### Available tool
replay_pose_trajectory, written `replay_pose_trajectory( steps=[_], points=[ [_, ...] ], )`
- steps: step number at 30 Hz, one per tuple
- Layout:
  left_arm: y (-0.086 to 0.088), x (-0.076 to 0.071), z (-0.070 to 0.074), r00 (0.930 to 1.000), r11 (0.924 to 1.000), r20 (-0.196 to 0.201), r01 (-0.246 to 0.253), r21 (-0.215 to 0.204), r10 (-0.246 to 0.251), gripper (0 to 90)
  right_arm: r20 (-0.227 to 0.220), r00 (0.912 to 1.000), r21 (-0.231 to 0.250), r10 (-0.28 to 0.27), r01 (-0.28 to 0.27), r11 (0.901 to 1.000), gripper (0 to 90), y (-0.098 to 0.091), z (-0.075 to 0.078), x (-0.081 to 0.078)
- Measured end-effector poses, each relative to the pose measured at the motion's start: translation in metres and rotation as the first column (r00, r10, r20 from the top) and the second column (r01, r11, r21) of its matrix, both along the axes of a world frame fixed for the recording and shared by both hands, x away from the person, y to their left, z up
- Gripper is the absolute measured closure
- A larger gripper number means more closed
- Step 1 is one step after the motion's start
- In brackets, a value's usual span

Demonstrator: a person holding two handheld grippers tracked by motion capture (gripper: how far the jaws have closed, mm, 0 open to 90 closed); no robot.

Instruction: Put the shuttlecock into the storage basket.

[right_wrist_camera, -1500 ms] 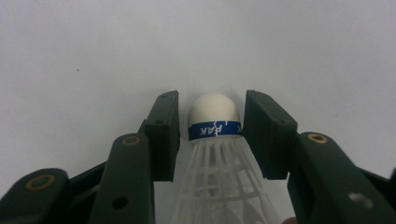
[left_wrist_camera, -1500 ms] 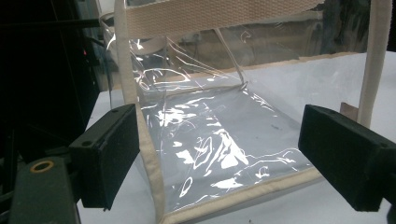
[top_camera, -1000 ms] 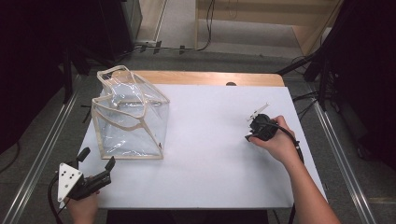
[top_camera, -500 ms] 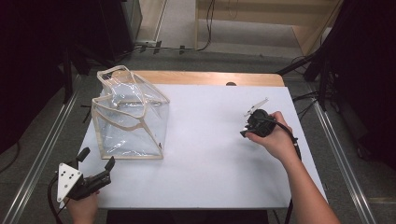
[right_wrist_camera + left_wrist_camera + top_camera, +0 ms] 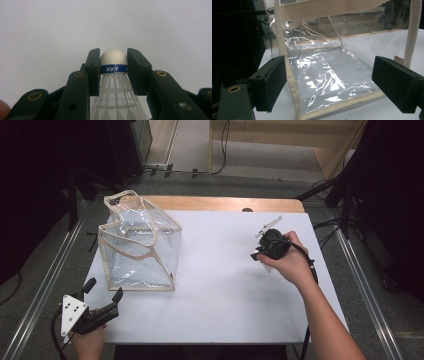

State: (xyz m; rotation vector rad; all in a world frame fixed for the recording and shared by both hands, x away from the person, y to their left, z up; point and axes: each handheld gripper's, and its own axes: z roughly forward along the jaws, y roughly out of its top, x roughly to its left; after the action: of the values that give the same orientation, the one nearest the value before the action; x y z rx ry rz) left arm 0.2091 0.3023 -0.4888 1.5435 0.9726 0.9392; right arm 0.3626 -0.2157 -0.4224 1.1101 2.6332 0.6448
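Note:
A clear plastic bag point(image 5: 137, 247) with beige webbing trim stands on the left part of the white table point(image 5: 220, 285). My left gripper point(image 5: 104, 290) rests open at the table's front left corner, its jaws pointing at the bag's point(image 5: 324, 75) near lower edge, nothing between them. My right gripper point(image 5: 257, 252) is held above the right part of the table. In the right gripper view my right gripper point(image 5: 113, 68) is shut on a white shuttlecock point(image 5: 113, 75), its pads clamping the cork head with the blue band, the feathers pointing back toward the camera.
A wooden strip point(image 5: 225, 204) runs along the table's far edge. Metal rails point(image 5: 45, 285) flank the table on both sides, and cables lie on the floor point(image 5: 220, 150) beyond it.
My right gripper has lifted off the table with the shuttlecock and shifted a little toward the left. The left gripper and the bag have stayed put.

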Motion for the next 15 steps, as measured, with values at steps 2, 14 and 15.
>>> replay_pose_trajectory(
  steps=[2, 14, 15],
  points=[
    [0.000, 0.000, 0.000, 1.0000, 1.0000, 0.000, 0.000, 0.001, 0.000, 13.3, 0.002, 1.0000, -0.001, 0.010, -0.010, 1.0000, 62.9, 0.003, 0.003, 0.002],
    [0.000, 0.000, 0.000, 1.0000, 1.0000, 0.000, 0.001, 0.000, -0.001, 13.2, 0.005, 0.9982, 0.015, 0.060, -0.060, 0.9981, 62.9, 0.020, 0.019, 0.011],
    [0.000, 0.000, 0.000, 1.0000, 1.0000, 0.000, 0.001, -0.001, -0.001, 13.2, 0.006, 0.9979, 0.015, 0.065, -0.065, 0.9978, 63.0, 0.021, 0.020, 0.012]
  ],
)
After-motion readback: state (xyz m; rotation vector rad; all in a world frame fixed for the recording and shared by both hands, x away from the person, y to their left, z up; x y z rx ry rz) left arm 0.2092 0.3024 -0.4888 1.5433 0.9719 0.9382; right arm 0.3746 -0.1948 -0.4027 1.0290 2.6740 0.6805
